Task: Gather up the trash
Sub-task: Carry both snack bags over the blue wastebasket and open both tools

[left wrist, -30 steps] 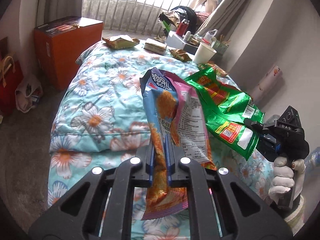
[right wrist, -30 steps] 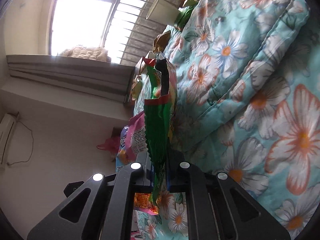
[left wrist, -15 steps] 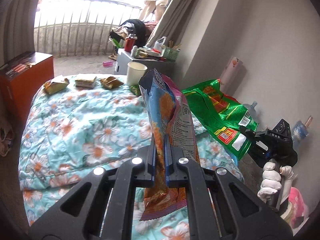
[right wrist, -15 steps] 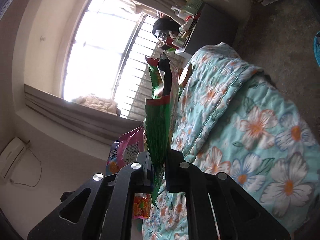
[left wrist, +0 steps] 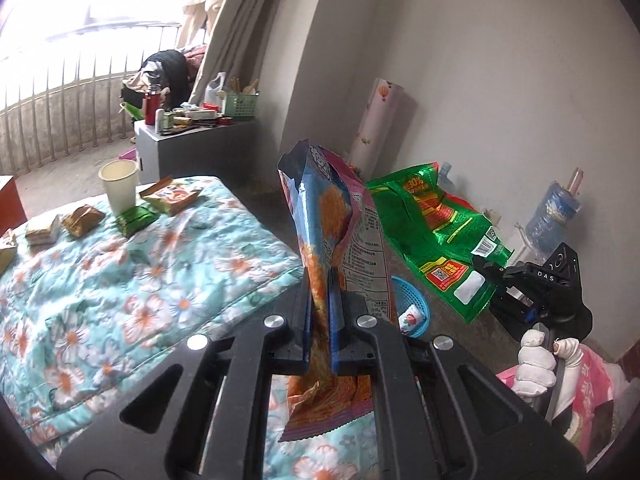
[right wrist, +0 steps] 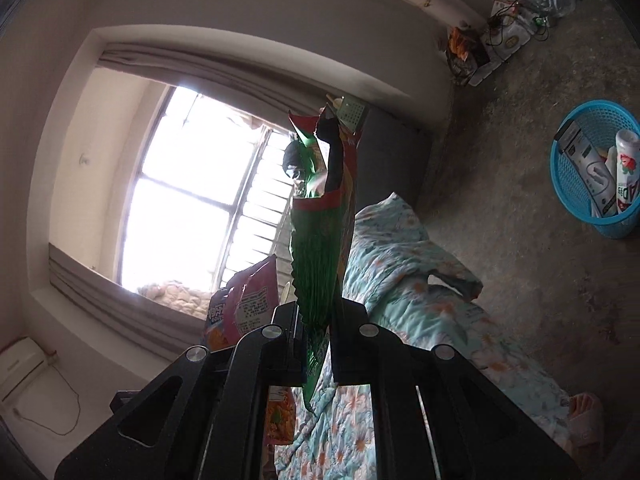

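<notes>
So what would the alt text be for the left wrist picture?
The left gripper is shut on a blue and pink snack bag; beside it a gloved hand holds the right gripper, shut on a green snack bag. Behind, a floral bed bears wrappers and a paper cup.

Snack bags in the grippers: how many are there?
2. A pink and blue bag in the left gripper, a green bag in the right gripper.

Torn-open blue-and-pink snack bag [left wrist: 340, 236] standing upright, crumpled green snack bag [left wrist: 436, 232] tilted beside it, small wrappers [left wrist: 132, 212] lying on floral quilt [left wrist: 120, 288]
</notes>
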The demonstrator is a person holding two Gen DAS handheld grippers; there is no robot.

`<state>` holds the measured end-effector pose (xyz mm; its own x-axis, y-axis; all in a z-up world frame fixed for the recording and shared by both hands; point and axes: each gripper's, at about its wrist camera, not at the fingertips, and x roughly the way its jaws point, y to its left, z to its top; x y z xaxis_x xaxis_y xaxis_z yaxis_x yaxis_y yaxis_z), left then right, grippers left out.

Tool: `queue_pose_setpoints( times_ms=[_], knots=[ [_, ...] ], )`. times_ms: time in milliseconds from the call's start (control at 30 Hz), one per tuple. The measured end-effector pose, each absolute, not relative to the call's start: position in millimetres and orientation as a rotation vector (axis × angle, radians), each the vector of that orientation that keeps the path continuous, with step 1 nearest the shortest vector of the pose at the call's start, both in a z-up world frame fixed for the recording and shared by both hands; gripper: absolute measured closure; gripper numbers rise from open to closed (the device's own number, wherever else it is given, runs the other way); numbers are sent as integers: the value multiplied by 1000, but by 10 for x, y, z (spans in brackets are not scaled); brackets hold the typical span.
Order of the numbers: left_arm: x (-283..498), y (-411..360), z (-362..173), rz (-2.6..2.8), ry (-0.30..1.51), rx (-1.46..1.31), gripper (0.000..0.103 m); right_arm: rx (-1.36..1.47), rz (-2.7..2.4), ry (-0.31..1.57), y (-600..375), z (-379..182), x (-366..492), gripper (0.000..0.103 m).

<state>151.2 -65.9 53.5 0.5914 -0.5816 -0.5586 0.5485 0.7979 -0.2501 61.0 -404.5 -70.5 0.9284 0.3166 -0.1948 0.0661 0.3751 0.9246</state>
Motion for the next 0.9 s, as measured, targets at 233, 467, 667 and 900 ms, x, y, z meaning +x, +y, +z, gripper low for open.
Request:
queue_pose_setpoints(
  times_ms=[233, 467, 667, 900],
  knots=[
    [1702, -1516, 299, -762, 713, 20, 98, 1234, 3, 313, -4554, -958, 337, 95],
    [1875, -2243, 38, -837, 759, 82, 98, 1224, -200, 297, -5018, -1231, 169, 95],
    [2002, -2480, -113, -851, 778, 92, 98, 1136, -419, 323, -5413, -1370, 191, 95],
    [2205, -2477, -260, -827, 814, 95, 98, 942, -693, 396, -5574, -1638, 675, 95]
  ],
)
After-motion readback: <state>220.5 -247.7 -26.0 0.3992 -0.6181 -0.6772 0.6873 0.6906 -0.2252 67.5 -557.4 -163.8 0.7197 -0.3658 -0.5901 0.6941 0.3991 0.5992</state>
